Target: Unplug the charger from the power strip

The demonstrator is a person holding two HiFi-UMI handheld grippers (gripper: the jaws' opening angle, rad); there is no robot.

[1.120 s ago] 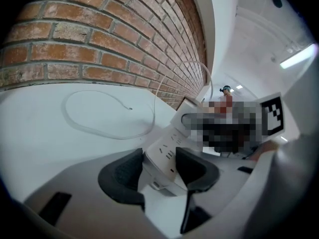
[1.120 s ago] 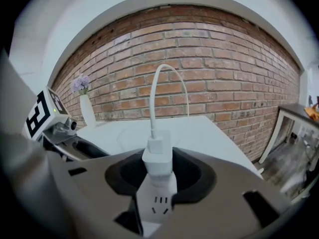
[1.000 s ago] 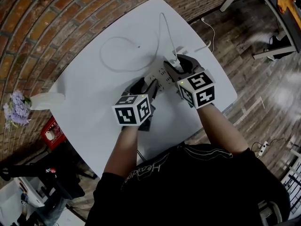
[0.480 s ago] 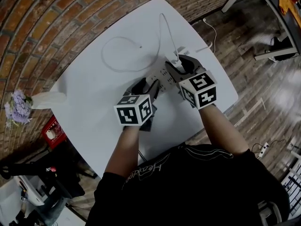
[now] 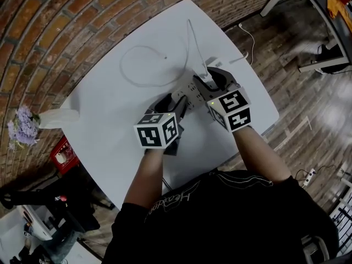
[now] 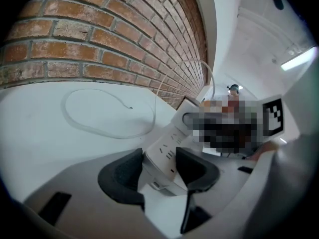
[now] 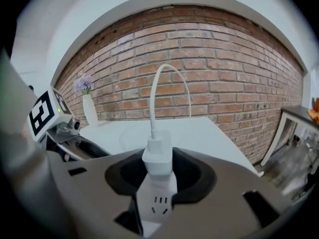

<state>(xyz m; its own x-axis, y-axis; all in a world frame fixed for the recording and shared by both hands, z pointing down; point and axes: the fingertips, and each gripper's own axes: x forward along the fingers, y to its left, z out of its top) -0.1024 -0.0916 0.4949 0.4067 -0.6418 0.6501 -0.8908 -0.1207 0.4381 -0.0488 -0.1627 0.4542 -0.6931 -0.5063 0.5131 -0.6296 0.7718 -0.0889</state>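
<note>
A white power strip (image 5: 187,92) lies in the middle of the white table (image 5: 110,109). A white charger (image 7: 158,156) stands plugged into its far end, and its white cable (image 5: 190,37) arches up and away. My left gripper (image 6: 162,166) is shut on the near end of the power strip (image 6: 167,151), with a black pad on each side. My right gripper (image 7: 159,172) is shut on the charger, which stands upright between its pads above the strip (image 7: 156,203). In the head view the left gripper (image 5: 177,99) and the right gripper (image 5: 209,79) sit close together over the strip.
The charger cable runs on into a loose loop (image 5: 144,65) on the table's far half. A white vase with purple flowers (image 5: 25,126) stands at the left edge, a brick wall behind it. A red box (image 5: 60,154) sits on the floor, where another cable (image 5: 246,37) trails.
Both grippers keep their hold and their places. Only the head view has shifted a little.
</note>
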